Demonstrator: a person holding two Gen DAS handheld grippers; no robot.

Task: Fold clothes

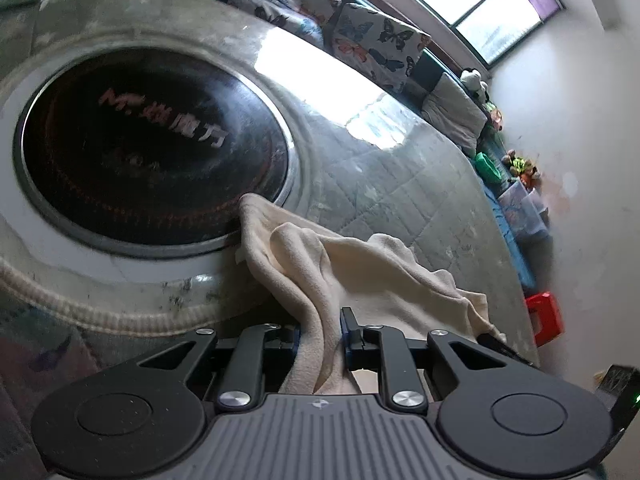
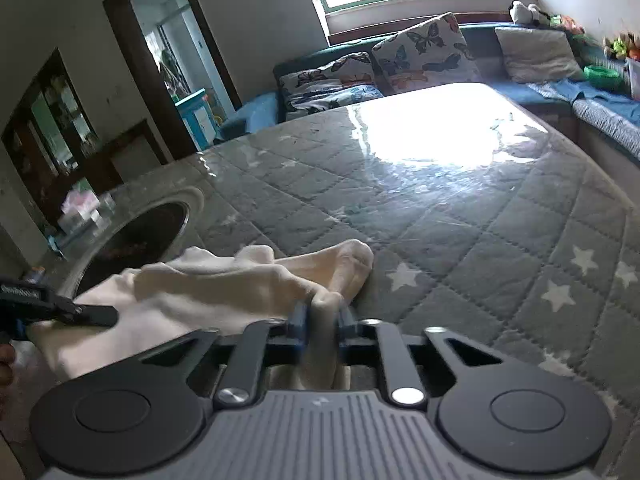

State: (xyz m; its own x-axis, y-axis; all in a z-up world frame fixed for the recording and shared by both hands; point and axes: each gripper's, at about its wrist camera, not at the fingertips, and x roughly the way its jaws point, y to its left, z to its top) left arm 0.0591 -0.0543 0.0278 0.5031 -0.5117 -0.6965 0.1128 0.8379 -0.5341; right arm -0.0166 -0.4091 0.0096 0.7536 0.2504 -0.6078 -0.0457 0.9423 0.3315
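A cream cloth garment [image 1: 352, 264] lies bunched on the grey quilted table cover [image 1: 400, 184]. My left gripper [image 1: 320, 332] is shut on one edge of the garment, which runs back between its fingers. My right gripper [image 2: 323, 318] is shut on another bunched edge of the same garment [image 2: 224, 280]. The left gripper's fingers [image 2: 92, 314] show at the left edge of the right wrist view, on the cloth. The right gripper's tip [image 1: 494, 340] shows at the right of the left wrist view, at the cloth's far corner.
A round black cooktop [image 1: 156, 148] with a steel rim is set into the table, just left of the garment; it also shows in the right wrist view [image 2: 136, 240]. A sofa with butterfly cushions [image 2: 420, 52] runs behind the table. A red stool [image 1: 544, 316] stands at the right.
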